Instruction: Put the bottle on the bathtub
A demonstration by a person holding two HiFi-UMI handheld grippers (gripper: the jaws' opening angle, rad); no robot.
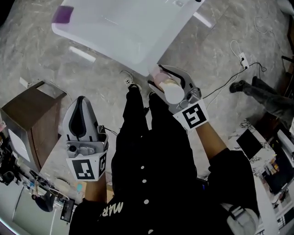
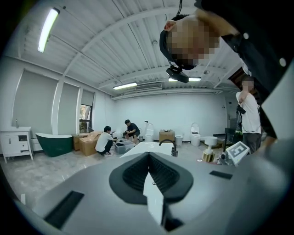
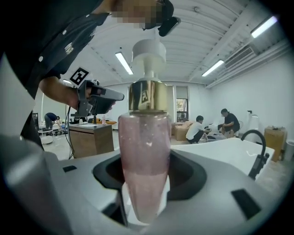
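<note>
A pink bottle (image 3: pixel 144 156) with a gold collar and a white pump stands upright between the jaws of my right gripper (image 3: pixel 146 202), which is shut on its lower body. In the head view that bottle (image 1: pixel 172 93) and the right gripper (image 1: pixel 159 80) are just short of the near corner of the white bathtub (image 1: pixel 124 27). The tub's rim (image 3: pixel 220 149) and its black faucet (image 3: pixel 257 153) lie to the right in the right gripper view. My left gripper (image 1: pixel 80 106) hangs low at the left, shut and empty (image 2: pixel 154 183).
A purple item (image 1: pixel 63 13) rests on the tub's far left corner. A wooden cabinet (image 1: pixel 32 119) stands at the left. Cables and a power strip (image 1: pixel 241 57) lie on the floor at the right, near someone's boots (image 1: pixel 257 89). Two people crouch by cardboard boxes (image 2: pixel 87 142).
</note>
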